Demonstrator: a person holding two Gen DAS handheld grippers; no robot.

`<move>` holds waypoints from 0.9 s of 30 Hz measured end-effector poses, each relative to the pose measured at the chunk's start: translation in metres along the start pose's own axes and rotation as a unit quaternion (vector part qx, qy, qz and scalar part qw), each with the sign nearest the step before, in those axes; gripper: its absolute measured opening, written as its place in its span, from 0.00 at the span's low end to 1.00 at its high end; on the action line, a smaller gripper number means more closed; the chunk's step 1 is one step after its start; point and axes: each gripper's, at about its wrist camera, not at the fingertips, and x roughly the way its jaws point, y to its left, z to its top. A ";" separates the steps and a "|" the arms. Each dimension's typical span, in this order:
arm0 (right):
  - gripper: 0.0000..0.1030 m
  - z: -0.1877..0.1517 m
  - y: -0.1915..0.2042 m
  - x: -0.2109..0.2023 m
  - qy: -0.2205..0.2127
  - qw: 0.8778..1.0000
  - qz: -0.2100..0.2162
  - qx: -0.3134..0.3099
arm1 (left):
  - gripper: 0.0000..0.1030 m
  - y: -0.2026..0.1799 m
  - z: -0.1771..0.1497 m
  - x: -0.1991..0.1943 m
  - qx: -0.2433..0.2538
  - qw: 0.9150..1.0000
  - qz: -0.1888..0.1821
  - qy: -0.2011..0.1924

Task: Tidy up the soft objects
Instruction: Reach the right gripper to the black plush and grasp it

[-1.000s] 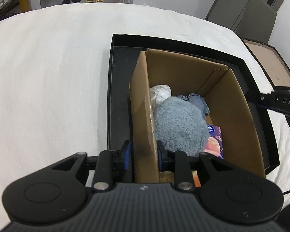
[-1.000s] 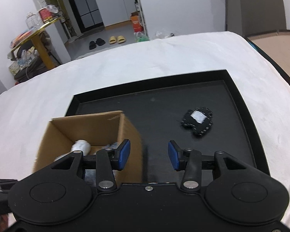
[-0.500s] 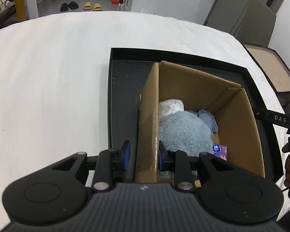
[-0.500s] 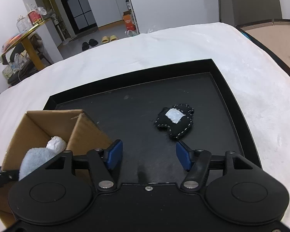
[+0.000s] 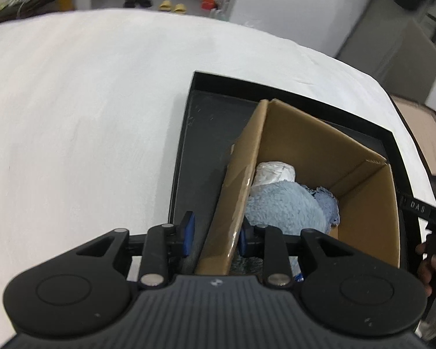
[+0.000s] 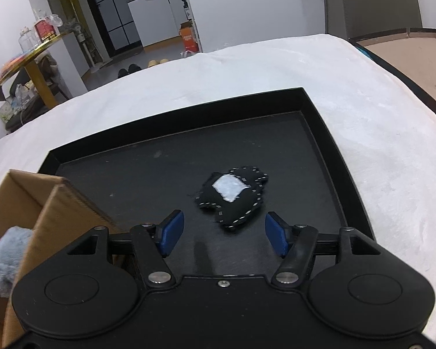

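My left gripper is shut on the near left wall of an open cardboard box that stands in a black tray. Inside the box lie a fluffy blue soft toy, a white bundle and a blue cloth. In the right wrist view my right gripper is open, just short of a black stitched plush with a white patch that lies on the tray floor. The box stands at the left.
The tray lies on a white cloth-covered surface. A second brown-floored tray sits at the far right. The room behind holds a yellow-legged table, shoes and cabinets.
My right gripper has opened wider and moved right and forward toward the black plush. My left gripper keeps its hold on the box wall; the box has shifted right in its view.
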 end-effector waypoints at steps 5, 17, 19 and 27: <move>0.60 0.002 -0.004 0.010 0.004 1.000 0.005 -0.004 | 0.17 0.003 -0.004 -0.003 -0.056 0.998 0.005 0.001; 0.29 0.009 -0.006 0.024 0.006 1.000 0.004 -0.022 | 0.17 -0.003 -0.016 -0.017 -0.124 0.990 0.056 -0.026; 0.21 0.010 -0.009 0.022 0.011 1.000 0.008 -0.014 | 0.17 -0.008 -0.017 -0.018 -0.121 0.991 0.060 -0.024; 0.18 -0.001 -0.020 0.006 0.022 1.000 0.008 0.009 | 0.17 -0.017 -0.018 -0.016 -0.109 0.991 0.071 -0.027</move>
